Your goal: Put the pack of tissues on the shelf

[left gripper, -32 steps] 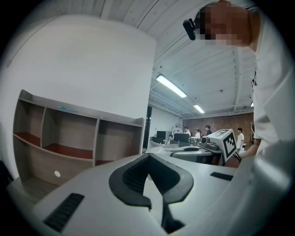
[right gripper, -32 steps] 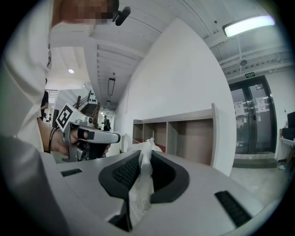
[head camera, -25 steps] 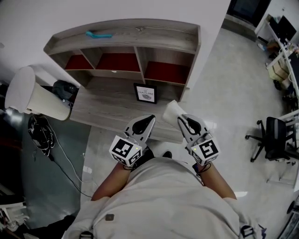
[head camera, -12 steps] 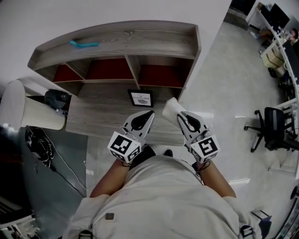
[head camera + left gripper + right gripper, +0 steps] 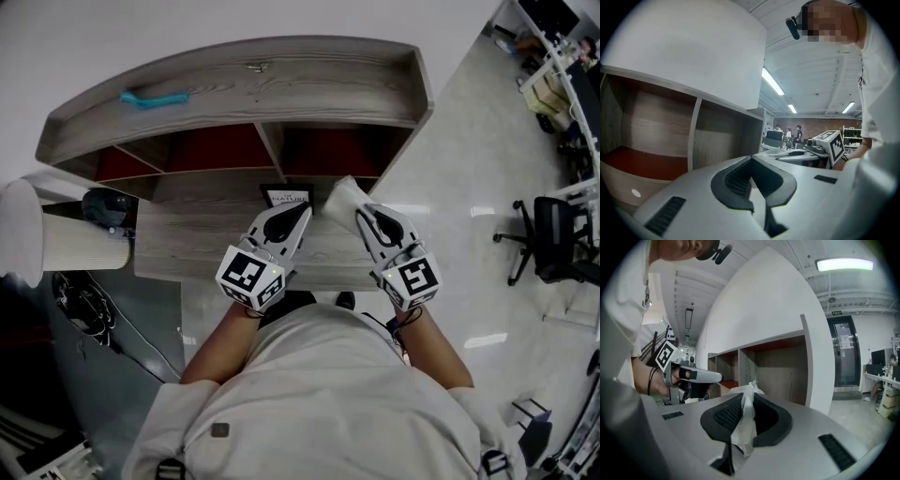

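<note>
We've got the pack of tissues [image 5: 341, 200] pinched in the right gripper [image 5: 361, 214], jaws nearly closed. The shelf [image 5: 281, 80] is just ahead, so placing is yet to come. The left gripper [image 5: 292, 217] alongside is closed and empty.

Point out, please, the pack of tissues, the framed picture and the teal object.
pack of tissues [image 5: 341, 198]: head view, its free white end.
framed picture [image 5: 285, 196]: head view, its white face.
teal object [image 5: 152, 98]: head view, its middle.
</note>
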Tool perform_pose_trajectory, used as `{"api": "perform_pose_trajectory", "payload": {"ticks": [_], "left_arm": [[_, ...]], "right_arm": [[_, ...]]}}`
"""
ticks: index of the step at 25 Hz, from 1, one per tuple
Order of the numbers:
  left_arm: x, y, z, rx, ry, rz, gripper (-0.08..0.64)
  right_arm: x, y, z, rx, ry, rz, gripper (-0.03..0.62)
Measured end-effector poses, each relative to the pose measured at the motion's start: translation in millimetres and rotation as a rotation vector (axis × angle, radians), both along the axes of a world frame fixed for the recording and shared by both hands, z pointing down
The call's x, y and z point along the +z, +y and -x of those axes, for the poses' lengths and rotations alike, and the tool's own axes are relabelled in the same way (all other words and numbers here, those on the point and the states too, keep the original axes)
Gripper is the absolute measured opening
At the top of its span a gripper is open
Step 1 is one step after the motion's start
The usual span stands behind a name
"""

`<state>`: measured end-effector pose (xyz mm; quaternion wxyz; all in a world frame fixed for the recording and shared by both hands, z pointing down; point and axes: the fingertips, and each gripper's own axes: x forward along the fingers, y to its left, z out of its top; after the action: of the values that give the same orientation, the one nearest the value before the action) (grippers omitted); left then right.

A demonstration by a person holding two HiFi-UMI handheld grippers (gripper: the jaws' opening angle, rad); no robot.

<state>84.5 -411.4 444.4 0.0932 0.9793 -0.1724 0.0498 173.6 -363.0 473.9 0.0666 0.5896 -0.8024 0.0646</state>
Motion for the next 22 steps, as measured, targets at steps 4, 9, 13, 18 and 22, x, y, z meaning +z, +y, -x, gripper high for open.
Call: {"api": "perform_pose_trajectory", "payload": {"ticks": [4, 9, 13, 18, 22], "left_arm": [[7.9, -21.1, -4.0, 0.020, -0.014, -0.004, 0.015], [13.0, -37.3, -10.4, 0.042, -0.025, -0.009, 0.017], [20.5, -49.6, -13.8, 0.046, -0.030, -0.007, 0.015], [34.3, -63.6, -22.2, 0.041, -0.039, -0.005, 0.015], [48.5, -76.5, -25.9, 0.025, -0.056, 0.000, 0.017]], "right_arm": [[9.5, -25.5, 1.0, 0.018, 0.030, 0.008, 0.064], [15.4, -49.2, -0.6, 0.036, 0.061, 0.018, 0.064], [24.5, -71.5, -2.8, 0.044, 0.071, 0.025, 0.064], [45.4, -97.0, -4.7, 0.062, 0.089, 0.057, 0.064], [63.9, -115.3, -11.1, 0.085, 0.104, 0.081, 0.064]]}}
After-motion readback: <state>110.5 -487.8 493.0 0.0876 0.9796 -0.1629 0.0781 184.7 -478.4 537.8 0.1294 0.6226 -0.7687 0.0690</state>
